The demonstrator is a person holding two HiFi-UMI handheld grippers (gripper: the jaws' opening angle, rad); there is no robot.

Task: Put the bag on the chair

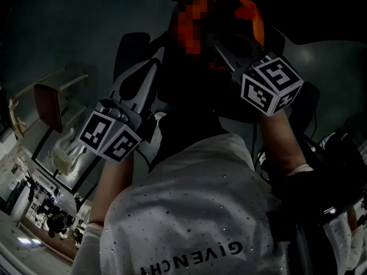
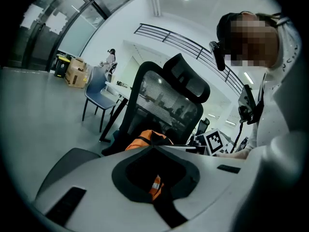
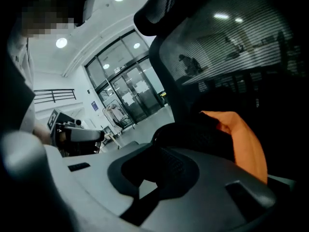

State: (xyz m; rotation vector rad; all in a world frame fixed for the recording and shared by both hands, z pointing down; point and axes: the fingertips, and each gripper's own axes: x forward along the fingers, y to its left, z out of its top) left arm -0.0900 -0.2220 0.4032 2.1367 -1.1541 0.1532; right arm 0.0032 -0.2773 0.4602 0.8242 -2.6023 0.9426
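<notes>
Orange and black bag [image 2: 145, 140] hangs in front of the mesh-backed office chair [image 2: 164, 100]. My left gripper [image 2: 154, 148] pinches its orange fabric and my right gripper [image 3: 164, 152] its black mesh. Gripping two spots holds it level for setting down.

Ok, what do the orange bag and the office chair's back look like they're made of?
The bag looks like soft matte fabric, probably nylon or polyester: its orange panel creases and folds, with black textured sections beside it. The chair back looks like black mesh, since lights and the room show through it, stretched in a smooth dark frame, likely plastic.
</notes>
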